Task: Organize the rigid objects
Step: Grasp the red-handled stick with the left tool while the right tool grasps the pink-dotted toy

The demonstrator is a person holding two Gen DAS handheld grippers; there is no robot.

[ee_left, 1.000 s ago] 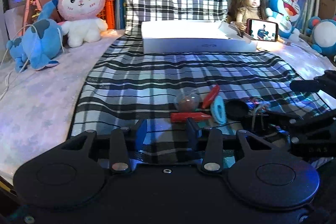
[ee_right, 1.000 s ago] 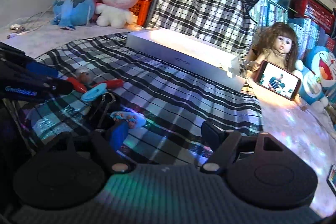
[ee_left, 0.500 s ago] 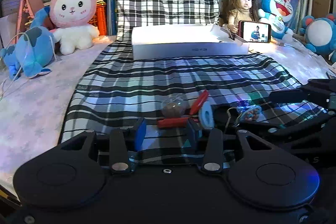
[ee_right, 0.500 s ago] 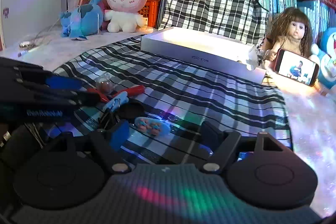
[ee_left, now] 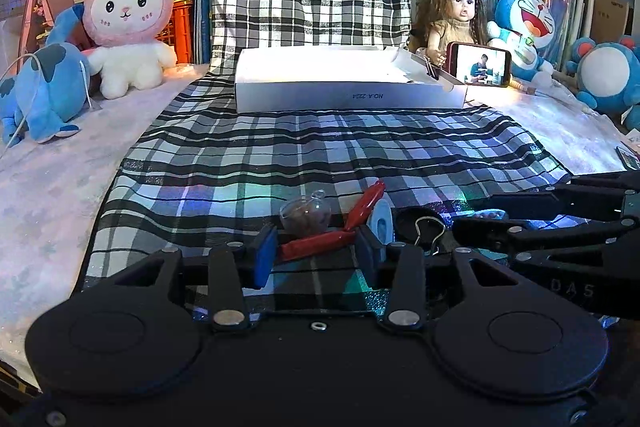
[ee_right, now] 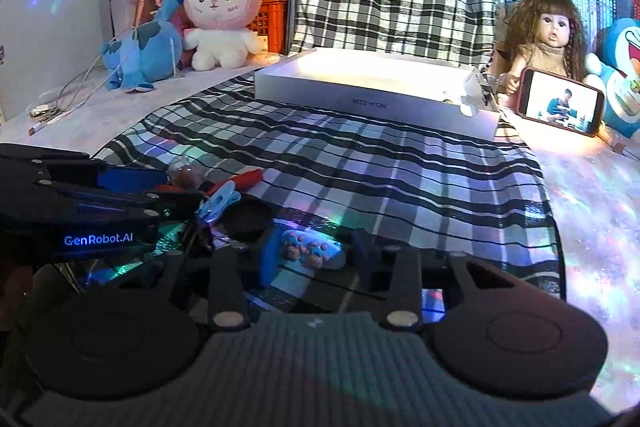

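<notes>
Small items lie in a cluster on the plaid cloth (ee_left: 320, 155). My left gripper (ee_left: 316, 257) stands open, and a red plastic piece (ee_left: 316, 245) lies between its fingertips. Just beyond are a clear capsule ball (ee_left: 306, 217), a second red piece (ee_left: 366, 203), a light blue clip (ee_left: 382, 227), a black disc (ee_left: 414, 221) and a binder clip (ee_left: 430, 233). My right gripper (ee_right: 314, 251) is closing its jaws on a pale oval piece with a coloured pattern (ee_right: 312, 253), and both pads meet its ends. A white open box (ee_left: 348, 83) stands at the far end of the cloth.
Behind the box sit a doll (ee_left: 452, 15) and a lit phone (ee_left: 478, 65). A pink rabbit plush (ee_left: 128, 23) and a blue plush (ee_left: 44, 91) stand at the left, blue round plush toys (ee_left: 608, 71) at the right. Books and crates line the back.
The right gripper's jaws have narrowed from wide apart onto the oval piece, and its view has rolled level. The left gripper has crept forward, so the red piece now lies between its fingers.
</notes>
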